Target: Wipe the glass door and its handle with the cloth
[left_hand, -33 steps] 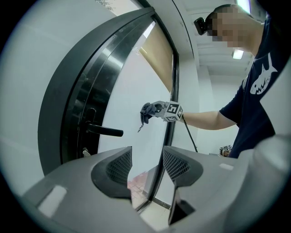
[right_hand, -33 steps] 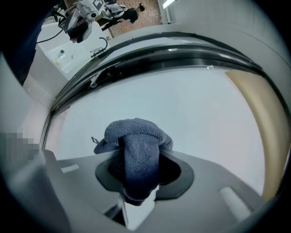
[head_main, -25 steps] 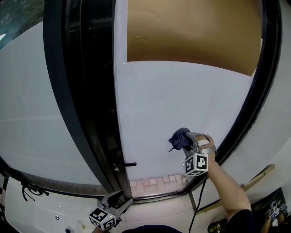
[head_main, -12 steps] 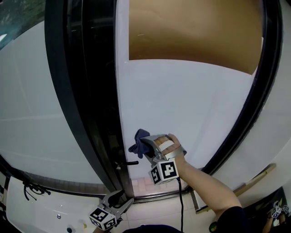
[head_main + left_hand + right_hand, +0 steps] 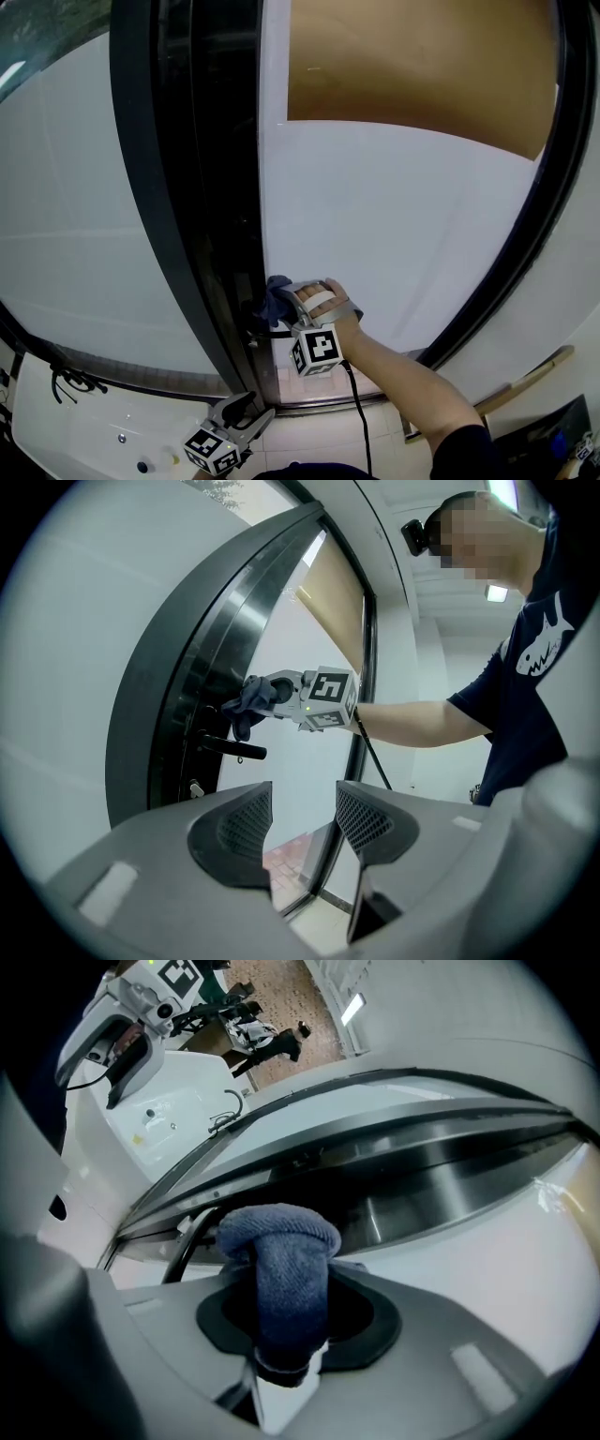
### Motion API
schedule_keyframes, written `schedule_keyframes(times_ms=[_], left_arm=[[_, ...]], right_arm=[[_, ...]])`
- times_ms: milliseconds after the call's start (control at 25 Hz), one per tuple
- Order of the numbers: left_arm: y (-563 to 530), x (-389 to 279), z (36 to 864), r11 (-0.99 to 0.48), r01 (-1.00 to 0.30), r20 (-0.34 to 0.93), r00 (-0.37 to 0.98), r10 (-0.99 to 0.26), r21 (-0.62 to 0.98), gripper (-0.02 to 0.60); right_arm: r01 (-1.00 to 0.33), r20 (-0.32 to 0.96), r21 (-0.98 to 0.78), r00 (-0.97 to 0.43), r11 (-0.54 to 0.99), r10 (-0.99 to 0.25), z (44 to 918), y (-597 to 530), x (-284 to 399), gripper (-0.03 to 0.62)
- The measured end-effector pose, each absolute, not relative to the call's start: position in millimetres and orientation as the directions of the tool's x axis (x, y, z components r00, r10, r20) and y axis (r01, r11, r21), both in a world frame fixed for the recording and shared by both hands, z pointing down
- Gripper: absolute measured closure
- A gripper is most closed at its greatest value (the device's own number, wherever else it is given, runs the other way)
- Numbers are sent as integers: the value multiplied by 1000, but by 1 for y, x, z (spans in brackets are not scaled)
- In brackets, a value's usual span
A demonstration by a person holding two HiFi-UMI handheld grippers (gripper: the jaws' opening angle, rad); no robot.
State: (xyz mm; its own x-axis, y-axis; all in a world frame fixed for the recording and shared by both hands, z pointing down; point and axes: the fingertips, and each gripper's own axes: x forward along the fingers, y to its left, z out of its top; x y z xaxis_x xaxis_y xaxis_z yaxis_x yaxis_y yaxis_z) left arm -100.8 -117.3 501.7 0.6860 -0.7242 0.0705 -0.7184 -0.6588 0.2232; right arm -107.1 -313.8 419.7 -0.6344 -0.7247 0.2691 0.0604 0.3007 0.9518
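Observation:
The tall glass door (image 5: 394, 216) has a black lever handle (image 5: 232, 748) at its left edge, beside the dark frame. My right gripper (image 5: 286, 305) is shut on a blue cloth (image 5: 277, 292) and holds it against the door edge just above the handle. In the right gripper view the cloth (image 5: 281, 1260) bulges out between the jaws, with the handle (image 5: 187, 1241) close behind it. My left gripper (image 5: 246, 412) hangs low near the floor, open and empty, away from the door. In its own view, the left gripper (image 5: 302, 832) has a clear gap between the jaws.
A wide black door frame (image 5: 159, 187) runs down the left of the glass. A brown panel (image 5: 422, 66) shows behind the upper glass. A black cable (image 5: 70, 384) lies on the white floor at left, and a wooden stick (image 5: 525, 375) at lower right.
My right gripper has carried the cloth leftward across the lower glass, from near the right frame to the door's left edge at the handle. The left gripper has stayed put.

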Motion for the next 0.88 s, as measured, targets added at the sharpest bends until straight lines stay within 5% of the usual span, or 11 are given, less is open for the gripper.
schedule_keyframes(times_ms=[880], left_arm=[[-123, -56, 497, -731, -652, 73, 754, -653, 201, 371]], right_arm=[[-60, 299, 942, -290, 330, -909, 430, -360, 153, 470]])
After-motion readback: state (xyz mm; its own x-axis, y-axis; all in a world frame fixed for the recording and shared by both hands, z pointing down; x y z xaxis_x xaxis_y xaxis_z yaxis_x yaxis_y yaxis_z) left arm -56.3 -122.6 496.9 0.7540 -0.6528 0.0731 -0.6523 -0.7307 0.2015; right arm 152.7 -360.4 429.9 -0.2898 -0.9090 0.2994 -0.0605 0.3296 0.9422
